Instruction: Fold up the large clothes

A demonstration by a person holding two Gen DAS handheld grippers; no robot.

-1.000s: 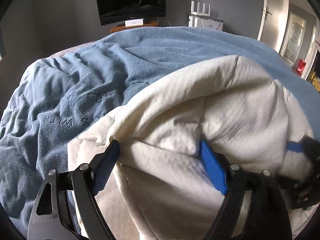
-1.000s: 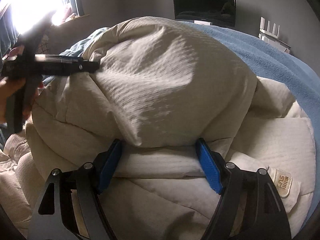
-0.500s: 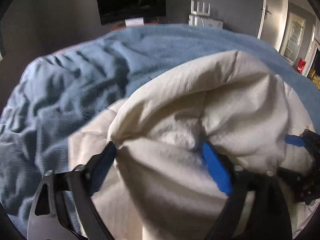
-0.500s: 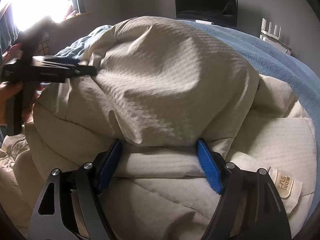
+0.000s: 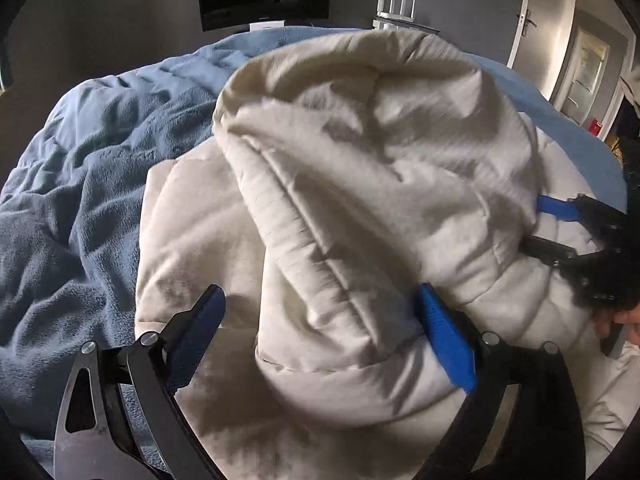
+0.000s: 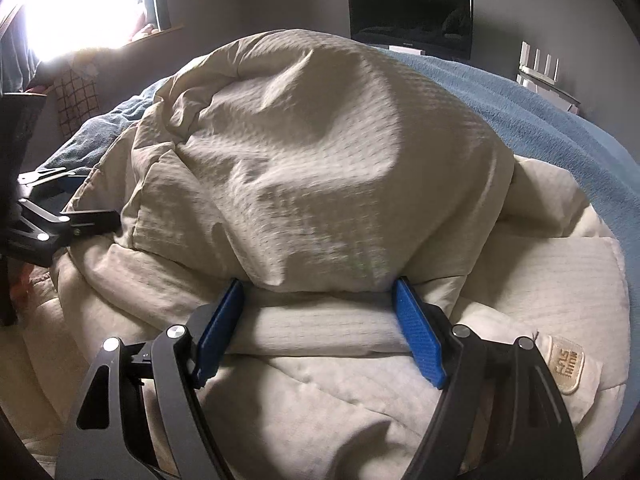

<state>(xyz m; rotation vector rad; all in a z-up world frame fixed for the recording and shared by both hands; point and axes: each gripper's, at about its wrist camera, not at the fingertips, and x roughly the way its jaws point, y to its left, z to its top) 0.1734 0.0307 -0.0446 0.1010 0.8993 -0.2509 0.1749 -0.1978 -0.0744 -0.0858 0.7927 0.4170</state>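
Left claw (image 5: 320, 320) just opened off the cream garment's (image 5: 360, 200) edge; right claw (image 6: 320, 320) grips its fold.

A bedroom in a home; a bed spread with a rumpled blue blanket (image 5: 100, 184) fills most of both views, with a bulky cream quilted garment (image 6: 320, 184) heaped on it; a dark television (image 6: 410, 16) stands against the grey wall; beside it sits a white router (image 5: 396, 10) with upright antennas; a bright window (image 6: 76, 4) with a sill; a white door (image 5: 524, 28) with a lever handle.
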